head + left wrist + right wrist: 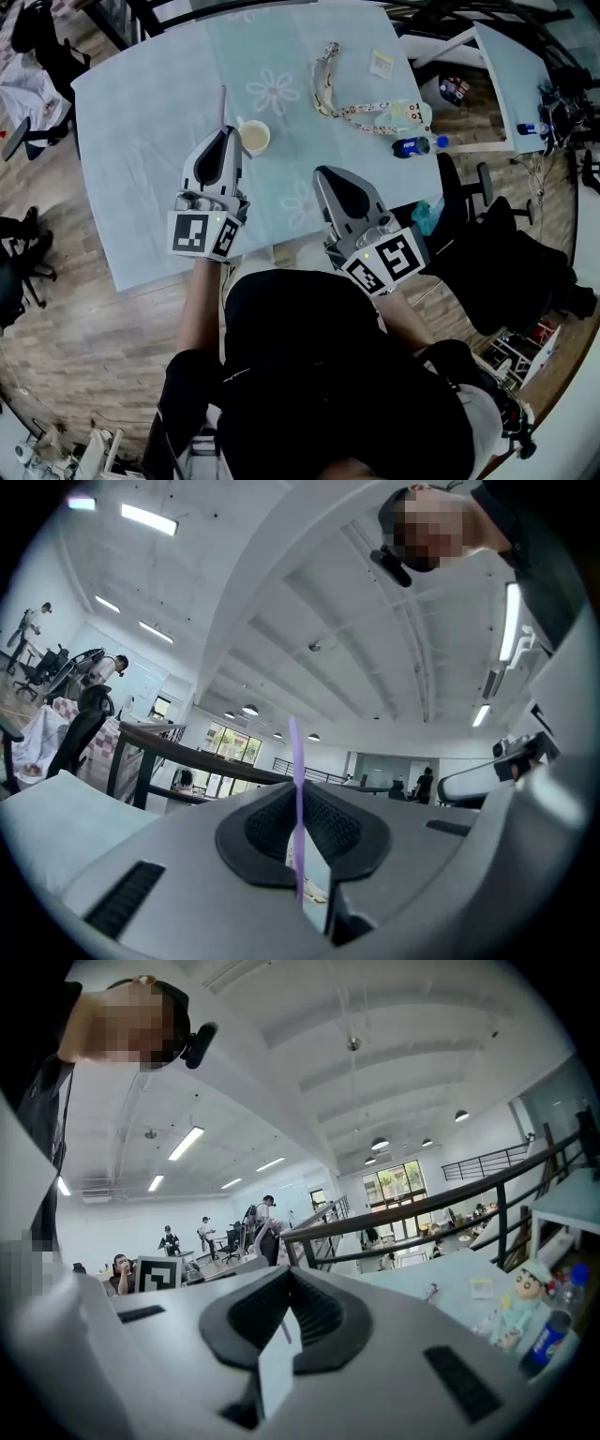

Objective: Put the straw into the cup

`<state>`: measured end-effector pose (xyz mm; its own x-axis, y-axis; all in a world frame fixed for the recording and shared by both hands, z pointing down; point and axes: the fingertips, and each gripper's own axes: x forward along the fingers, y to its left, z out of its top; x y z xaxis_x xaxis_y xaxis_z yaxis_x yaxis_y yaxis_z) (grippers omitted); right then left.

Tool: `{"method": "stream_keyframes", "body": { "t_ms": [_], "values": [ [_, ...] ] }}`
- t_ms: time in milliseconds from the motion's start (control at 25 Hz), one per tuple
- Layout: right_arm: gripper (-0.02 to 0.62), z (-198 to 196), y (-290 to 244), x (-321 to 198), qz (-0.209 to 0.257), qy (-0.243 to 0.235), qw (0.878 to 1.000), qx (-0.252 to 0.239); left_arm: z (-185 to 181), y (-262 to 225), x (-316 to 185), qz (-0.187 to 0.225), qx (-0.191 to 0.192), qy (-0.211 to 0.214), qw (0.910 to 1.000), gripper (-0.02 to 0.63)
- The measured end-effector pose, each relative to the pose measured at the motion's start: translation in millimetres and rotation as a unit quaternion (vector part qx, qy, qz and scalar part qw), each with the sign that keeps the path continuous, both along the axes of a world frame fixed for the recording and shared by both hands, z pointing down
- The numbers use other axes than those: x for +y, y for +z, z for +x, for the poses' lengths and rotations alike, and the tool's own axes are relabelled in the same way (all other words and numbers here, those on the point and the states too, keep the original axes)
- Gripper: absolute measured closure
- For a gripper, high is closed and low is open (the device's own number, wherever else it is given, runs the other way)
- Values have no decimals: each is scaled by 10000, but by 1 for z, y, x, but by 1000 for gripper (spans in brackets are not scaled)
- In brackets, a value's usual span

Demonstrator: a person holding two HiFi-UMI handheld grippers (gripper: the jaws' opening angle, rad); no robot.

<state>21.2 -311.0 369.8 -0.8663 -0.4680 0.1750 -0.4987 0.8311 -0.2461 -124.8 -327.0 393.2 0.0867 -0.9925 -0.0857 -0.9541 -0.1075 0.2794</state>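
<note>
I read left gripper (228,133) clamped on thin purple straw (222,101), upright for drop into white cup (254,138) just ahead; right gripper (324,174) closed, empty.

Head view: even, soft overhead light, no hard shadows on pale blue flower-print tablecloth (141,141). Strong fisheye bend at edges, brown wood-plank floor (84,319) curving. Black clothing (319,375) in fg underexposed, little detail.
Both gripper views: bright. Long white ceiling strip lamps (148,519) blown out. Black vignette in corners, heavy barrel distortion. Thin purple plastic straw (296,799) close to lens, slightly soft; bg sharper. Mosaic patches over faces.
</note>
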Motion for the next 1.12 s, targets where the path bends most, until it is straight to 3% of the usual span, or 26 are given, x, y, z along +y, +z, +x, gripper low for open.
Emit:
{"method": "stream_keyframes", "body": {
  "t_ms": [520,1120],
  "values": [
    [586,-2,39,-52,-512,-443,9975,225,-20,88,-61,-680,304,-758,9943,577],
    [586,-6,88,-84,-968,-954,9893,531,-18,164,-85,-1363,386,-1187,9828,577]
  ]
}}
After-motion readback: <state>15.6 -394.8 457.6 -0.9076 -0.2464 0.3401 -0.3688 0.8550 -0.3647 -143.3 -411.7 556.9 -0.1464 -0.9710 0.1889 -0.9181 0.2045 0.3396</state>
